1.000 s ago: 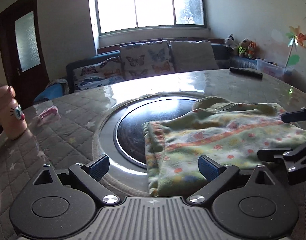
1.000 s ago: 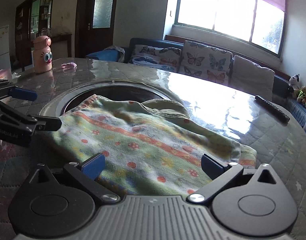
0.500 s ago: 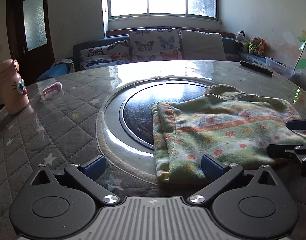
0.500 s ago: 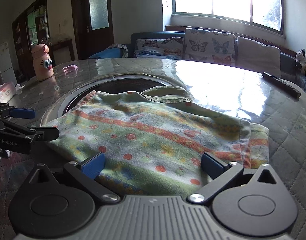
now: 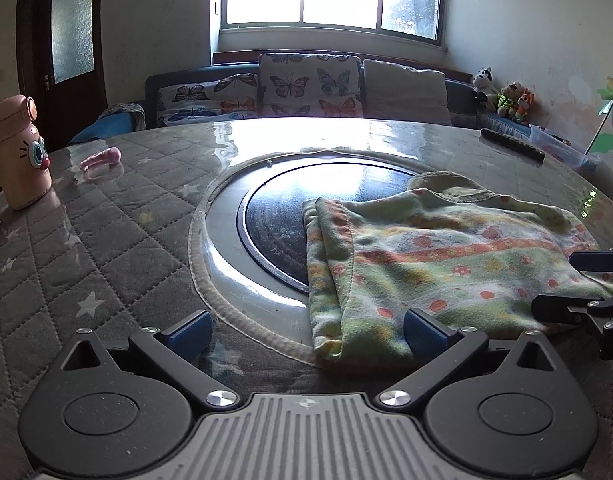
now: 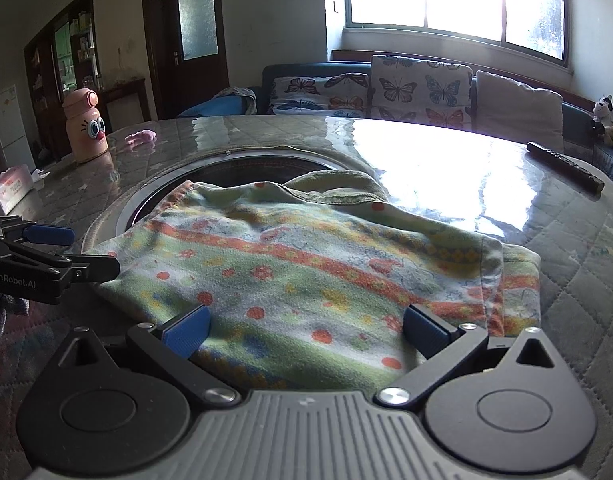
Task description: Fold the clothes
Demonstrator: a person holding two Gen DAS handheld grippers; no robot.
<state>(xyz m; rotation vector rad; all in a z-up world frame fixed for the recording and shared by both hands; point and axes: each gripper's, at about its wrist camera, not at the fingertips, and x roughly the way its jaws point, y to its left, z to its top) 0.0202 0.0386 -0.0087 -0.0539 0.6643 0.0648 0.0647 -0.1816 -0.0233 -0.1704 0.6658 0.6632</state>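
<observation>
Round table [image 5: 106,248] under a grey quilted cover with pale stars, sealed by a glossy clear sheet that throws back the window glare. At its centre sits a dark circular glass insert [image 5: 278,220] inside a smooth grey ring.

Folded garment [image 5: 446,264]: soft, nappy fleece, pale green with orange bands and small red-orange flower dots, an olive ribbed collar showing at its far edge. It lies flat in layers on the table, overlapping the insert from about 3 o'clock, folded edge stacked toward the centre.

Left gripper [image 5: 306,330]: black linkage arms, blue ribbed pads, pitched downward over the near rim. Its jaws have just been opening and now stand fully spread; the near corner of the garment lies between the pads, neither pad pressing on it. Released.

Right gripper [image 6: 306,330]: same build, same downward pitch, over the garment's near edge. Jaws wide apart, fleece beneath and between them, no pinch visible.

Around the table: peach-pink plastic bottle with cartoon eyes [image 5: 18,156] at 10 o'clock, small pink object [image 5: 102,157] beside it, long black remote [image 5: 510,146] at 2 o'clock, tissue box [image 6: 10,188] near the left edge.
</observation>
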